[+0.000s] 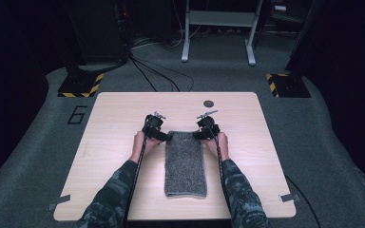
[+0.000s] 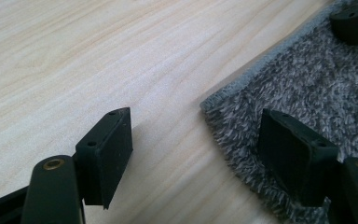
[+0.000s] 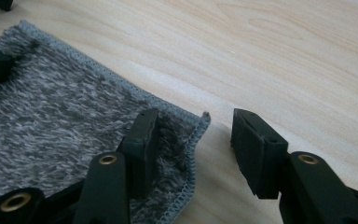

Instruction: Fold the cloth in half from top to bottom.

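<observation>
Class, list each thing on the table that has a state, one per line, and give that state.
Towel: folded into a long strip, lying flat.
Left tool: open, jaws astride the towel's far left corner.
Right tool: open, jaws astride the towel's far right corner.
Table: bare wood round the towel.

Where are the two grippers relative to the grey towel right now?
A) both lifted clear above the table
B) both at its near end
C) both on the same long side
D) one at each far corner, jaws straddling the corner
D: the left gripper and right gripper each have one jaw on the grey towel and one over the table, at the far corners.
</observation>
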A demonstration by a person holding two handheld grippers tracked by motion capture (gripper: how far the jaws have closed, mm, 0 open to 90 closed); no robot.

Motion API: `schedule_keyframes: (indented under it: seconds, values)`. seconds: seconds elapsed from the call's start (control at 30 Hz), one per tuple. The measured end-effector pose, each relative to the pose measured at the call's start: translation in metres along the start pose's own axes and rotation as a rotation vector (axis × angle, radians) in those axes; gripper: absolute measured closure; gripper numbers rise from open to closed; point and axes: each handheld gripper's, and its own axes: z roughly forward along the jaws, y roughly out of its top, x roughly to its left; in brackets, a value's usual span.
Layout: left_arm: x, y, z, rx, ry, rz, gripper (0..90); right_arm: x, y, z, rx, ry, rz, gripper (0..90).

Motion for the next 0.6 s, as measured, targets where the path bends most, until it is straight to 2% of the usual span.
schedule_keyframes:
  seconds: [0.13,0.27,0.43,0.6]
  values:
    - [-0.005,0.002,0.001,0.019,0.032,0.035,28.9,-0.001,-0.002,-0.002,-0.005,0.016,-0.018,58.8]
    - [-0.011,0.002,0.002,-0.001,0.034,0.054,41.0,0.0,-0.003,-0.003,0.0,0.036,-0.025,68.0]
    - [-0.014,-0.001,0.002,-0.045,0.033,0.04,56.5,0.0,-0.007,-0.004,-0.023,0.07,0.0,80.4]
    - [-0.016,-0.001,0.003,-0.054,0.029,0.043,66.9,-0.002,-0.009,-0.003,-0.034,0.106,0.022,84.3]
